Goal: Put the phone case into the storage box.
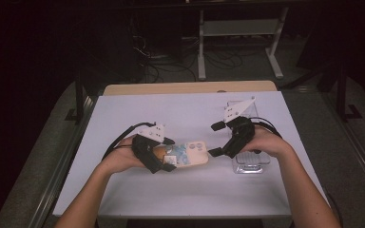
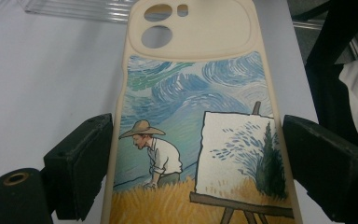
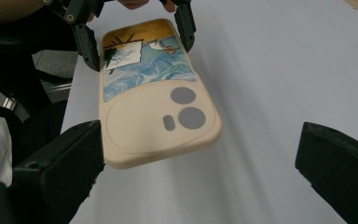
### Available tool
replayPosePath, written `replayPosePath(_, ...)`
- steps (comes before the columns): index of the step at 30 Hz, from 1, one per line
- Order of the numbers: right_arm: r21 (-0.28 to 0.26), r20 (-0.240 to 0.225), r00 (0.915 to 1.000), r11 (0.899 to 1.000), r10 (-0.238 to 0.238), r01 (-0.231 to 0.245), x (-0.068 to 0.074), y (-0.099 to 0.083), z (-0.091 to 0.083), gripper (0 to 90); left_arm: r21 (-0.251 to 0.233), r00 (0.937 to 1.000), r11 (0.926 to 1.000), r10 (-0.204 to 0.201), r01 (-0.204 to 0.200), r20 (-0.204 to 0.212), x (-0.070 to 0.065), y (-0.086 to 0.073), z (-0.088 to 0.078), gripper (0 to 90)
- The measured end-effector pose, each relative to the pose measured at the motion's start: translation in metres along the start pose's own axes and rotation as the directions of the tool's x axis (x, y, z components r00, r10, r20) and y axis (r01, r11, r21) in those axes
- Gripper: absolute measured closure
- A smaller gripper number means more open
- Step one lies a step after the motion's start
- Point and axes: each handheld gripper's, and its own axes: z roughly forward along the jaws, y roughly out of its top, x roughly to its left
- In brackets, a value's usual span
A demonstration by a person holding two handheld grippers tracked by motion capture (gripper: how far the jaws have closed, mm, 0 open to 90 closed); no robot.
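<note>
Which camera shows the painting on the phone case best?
The left gripper view: the phone case painting is close, upright and sharp. The right gripper view shows it farther off, upside down at the case's far end; the high view shows the case small between the grippers.

Both forearms are bare, no sleeves. Each hand carries a black gripper with two blocky, matte jaws. The left gripper (image 1: 167, 153) has a pale three-cornered plate at its 12 o'clock and a black cable looping off at 9 o'clock. The right gripper (image 1: 215, 138) bears a like plate at 12 o'clock. A brass-ringed screw hole sits on the left jaw arm.
</note>
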Motion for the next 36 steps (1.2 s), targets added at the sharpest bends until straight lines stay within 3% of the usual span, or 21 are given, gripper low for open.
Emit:
replayPosePath(8, 0.02, -0.011, 0.9988, 0.999, -0.048, 0.048, 0.005, 0.003, 0.01, 0.6, 0.003, 0.9999, 0.9999, 0.011, -0.011, 0.007, -0.002, 0.003, 0.001, 11.3)
replayPosePath(9, 0.026, -0.017, 0.9994, 0.999, -0.029, 0.029, 0.008, 0.003, 0.011, 0.6, 0.002, 0.9999, 1.0, 0.008, -0.008, 0.007, -0.002, 0.003, 0.002, 11.3)
replayPosePath(13, 0.036, -0.018, 0.9981, 0.998, -0.059, 0.06, 0.009, 0.004, 0.016, 0.6, 0.01, 0.9998, 0.9998, 0.014, -0.015, 0.011, -0.004, 0.004, 0.003, 11.2)
replayPosePath(19, 0.056, -0.037, 0.9974, 0.996, -0.061, 0.063, 0.014, 0.006, 0.025, 0.6, 0.021, 0.9997, 0.9997, 0.01, -0.011, 0.021, -0.006, 0.005, 0.008, 11.2)
replayPosePath(20, 0.054, -0.037, 0.9954, 0.994, -0.088, 0.09, 0.013, 0.006, 0.027, 0.6, 0.02, 0.9996, 0.9997, 0.016, -0.016, 0.021, -0.006, 0.006, 0.009, 11.2)
replayPosePath(21, 0.064, -0.043, 0.9964, 0.995, -0.074, 0.076, 0.015, 0.006, 0.028, 0.6, 0.03, 0.9995, 0.9993, 0.022, -0.023, 0.022, -0.006, 0.006, 0.009, 11.3)
replayPosePath(24, 0.062, -0.057, 0.9918, 0.991, -0.114, 0.118, 0.015, 0.007, 0.035, 0.6, 0.033, 0.9994, 0.9991, 0.025, -0.026, 0.025, -0.007, 0.007, 0.011, 11.3)
replayPosePath(36, 0.102, -0.099, 0.9841, 0.982, -0.147, 0.157, 0.025, 0.01, 0.054, 0.6, 0.039, 0.9991, 0.9986, 0.035, -0.036, 0.024, -0.012, 0.011, 0.014, 11.3)
